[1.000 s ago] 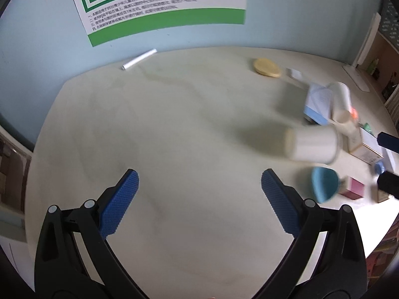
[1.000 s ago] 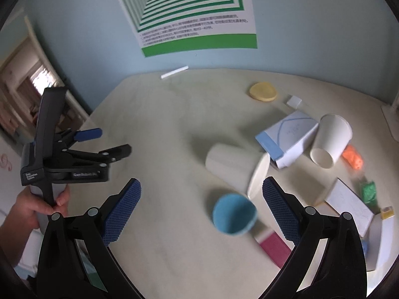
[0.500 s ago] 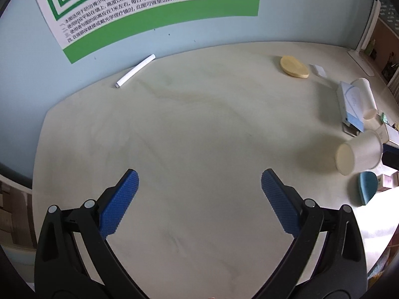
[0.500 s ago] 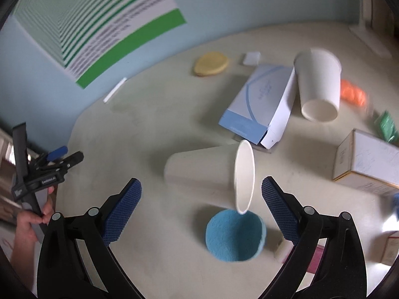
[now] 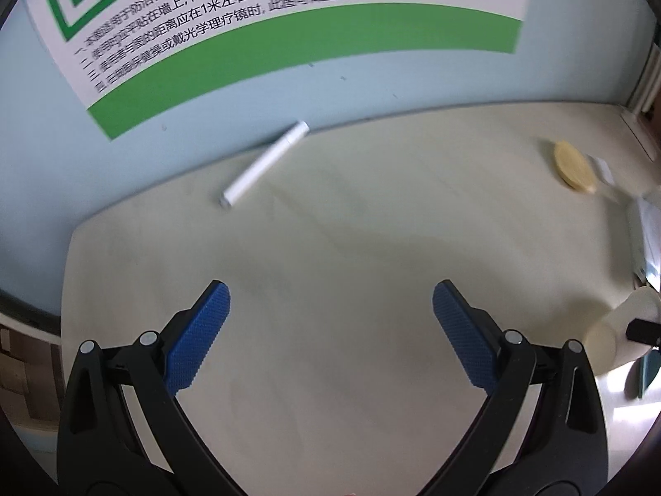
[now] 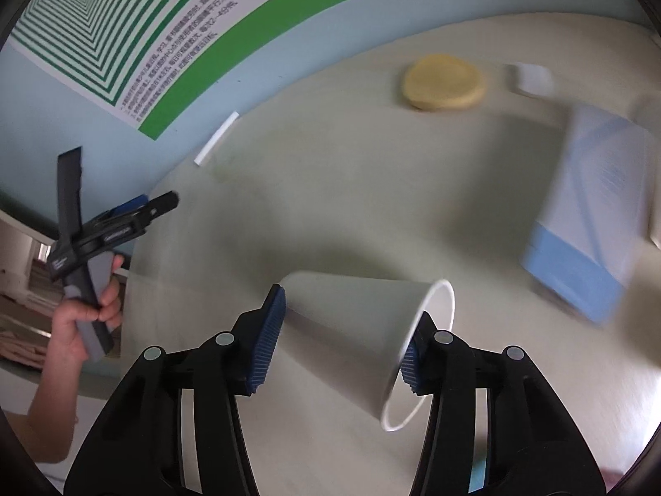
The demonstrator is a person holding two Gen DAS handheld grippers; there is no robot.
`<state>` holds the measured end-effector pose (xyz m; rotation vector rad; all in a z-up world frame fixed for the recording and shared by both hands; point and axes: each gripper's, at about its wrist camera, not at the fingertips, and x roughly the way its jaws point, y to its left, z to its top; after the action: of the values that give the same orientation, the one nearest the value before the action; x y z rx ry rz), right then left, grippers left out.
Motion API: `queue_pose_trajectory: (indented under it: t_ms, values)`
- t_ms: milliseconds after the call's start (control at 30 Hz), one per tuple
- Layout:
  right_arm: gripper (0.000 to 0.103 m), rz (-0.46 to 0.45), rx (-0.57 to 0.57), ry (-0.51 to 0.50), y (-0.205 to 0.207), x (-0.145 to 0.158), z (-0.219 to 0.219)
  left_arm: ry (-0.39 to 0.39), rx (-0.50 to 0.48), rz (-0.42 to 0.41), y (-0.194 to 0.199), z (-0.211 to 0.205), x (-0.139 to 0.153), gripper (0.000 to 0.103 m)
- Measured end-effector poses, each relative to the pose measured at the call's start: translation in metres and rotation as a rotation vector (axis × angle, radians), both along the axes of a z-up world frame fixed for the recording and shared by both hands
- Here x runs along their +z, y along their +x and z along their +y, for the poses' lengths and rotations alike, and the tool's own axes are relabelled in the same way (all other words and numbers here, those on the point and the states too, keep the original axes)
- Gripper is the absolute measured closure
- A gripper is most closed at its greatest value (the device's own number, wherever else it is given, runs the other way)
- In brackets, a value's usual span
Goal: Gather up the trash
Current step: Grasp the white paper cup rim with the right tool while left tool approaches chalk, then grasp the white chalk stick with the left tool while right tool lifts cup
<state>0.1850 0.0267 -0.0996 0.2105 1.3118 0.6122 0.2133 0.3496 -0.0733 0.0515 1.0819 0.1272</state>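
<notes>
A white paper cup (image 6: 363,330) lies on its side on the cream table (image 6: 372,190), its open end to the right. My right gripper (image 6: 336,345) is shut on the paper cup, one blue pad at its base and one at its rim. The cup also shows at the right edge of the left wrist view (image 5: 619,335). My left gripper (image 5: 330,339) is open and empty over bare table, and shows at the table's left edge in the right wrist view (image 6: 157,206). A white stick (image 5: 264,163) lies near the wall.
A yellow round sponge (image 6: 444,82), a small white piece (image 6: 531,78) and a blue-and-white box (image 6: 595,215) lie at the back right. A green-striped poster (image 5: 289,20) hangs on the blue wall. The table's left edge (image 5: 68,289) is close to the left gripper.
My right gripper has come down around the lying paper cup and closed on it. My left gripper has swung left toward the wall and the white stick.
</notes>
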Motion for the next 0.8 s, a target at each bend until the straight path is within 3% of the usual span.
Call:
queue_pose_trajectory:
  t_ms: [400, 500, 633, 800]
  values:
    - [0.053, 0.000, 0.064, 0.028, 0.062, -0.016, 0.083, 0.052, -0.039, 0.018, 0.092, 0.059, -0.039, 0.007]
    - [0.055, 0.004, 0.074, 0.045, 0.068, -0.017, 0.091, 0.029, -0.057, 0.027, 0.103, 0.067, -0.048, 0.007]
    - [0.061, 0.011, 0.090, 0.081, 0.070, -0.018, 0.097, -0.013, -0.086, 0.030, 0.109, 0.068, -0.054, 0.021]
    - [0.063, 0.028, 0.074, 0.100, 0.067, -0.017, 0.090, -0.103, -0.112, 0.029, 0.108, 0.064, -0.051, 0.054]
